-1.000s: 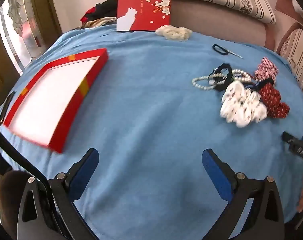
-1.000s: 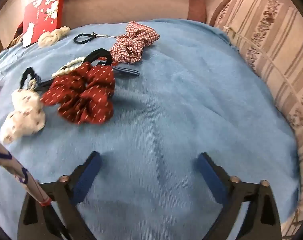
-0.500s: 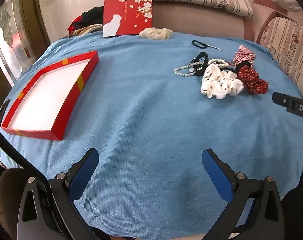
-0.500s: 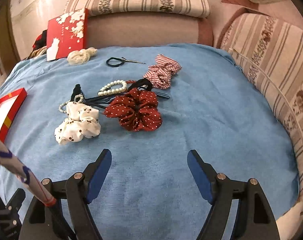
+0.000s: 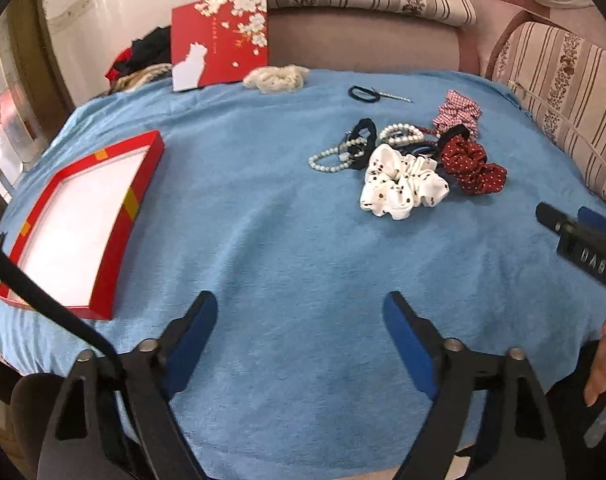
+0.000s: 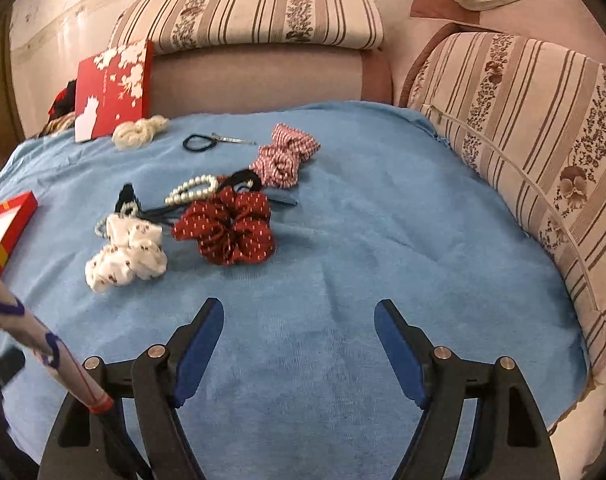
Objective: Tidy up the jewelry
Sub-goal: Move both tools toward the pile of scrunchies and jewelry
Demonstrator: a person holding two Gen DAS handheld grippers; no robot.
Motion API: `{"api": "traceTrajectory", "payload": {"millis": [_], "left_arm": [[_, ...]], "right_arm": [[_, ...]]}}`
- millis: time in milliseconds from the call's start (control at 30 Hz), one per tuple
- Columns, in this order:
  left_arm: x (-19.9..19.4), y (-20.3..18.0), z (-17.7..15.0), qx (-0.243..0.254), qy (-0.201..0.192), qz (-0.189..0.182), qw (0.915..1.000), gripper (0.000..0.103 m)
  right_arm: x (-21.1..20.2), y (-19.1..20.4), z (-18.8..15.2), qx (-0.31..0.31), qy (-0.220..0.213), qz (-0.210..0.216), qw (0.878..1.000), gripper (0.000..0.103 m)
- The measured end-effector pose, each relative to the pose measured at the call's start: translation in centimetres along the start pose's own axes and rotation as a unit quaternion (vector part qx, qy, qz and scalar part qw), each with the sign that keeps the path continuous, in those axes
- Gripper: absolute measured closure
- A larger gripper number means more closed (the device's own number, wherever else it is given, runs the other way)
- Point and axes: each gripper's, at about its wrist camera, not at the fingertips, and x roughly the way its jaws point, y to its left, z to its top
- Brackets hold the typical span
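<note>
Left wrist view shows your red tray at the left, bare inside, and the jewelry pile well apart to the right: pearl strand, white scrunchie, dark red scrunchie. Your left gripper is spread wide and holds nothing; your right gripper likewise. The scrunchies look soft and light, so pinch a fold; the beads likely slip, so take them mid-strand.
</note>
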Motion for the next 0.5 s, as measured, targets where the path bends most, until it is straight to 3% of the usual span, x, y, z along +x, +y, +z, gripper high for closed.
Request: {"api": "traceTrajectory", "payload": {"millis": [500], "left_arm": [[0.1,-0.2,0.3,0.004,0.013,0.015,0.9998,0.025]], "right_arm": [[0.7,-1.6,-1.5,-0.003,-0.009,-0.023,1.000,0.021]]}}
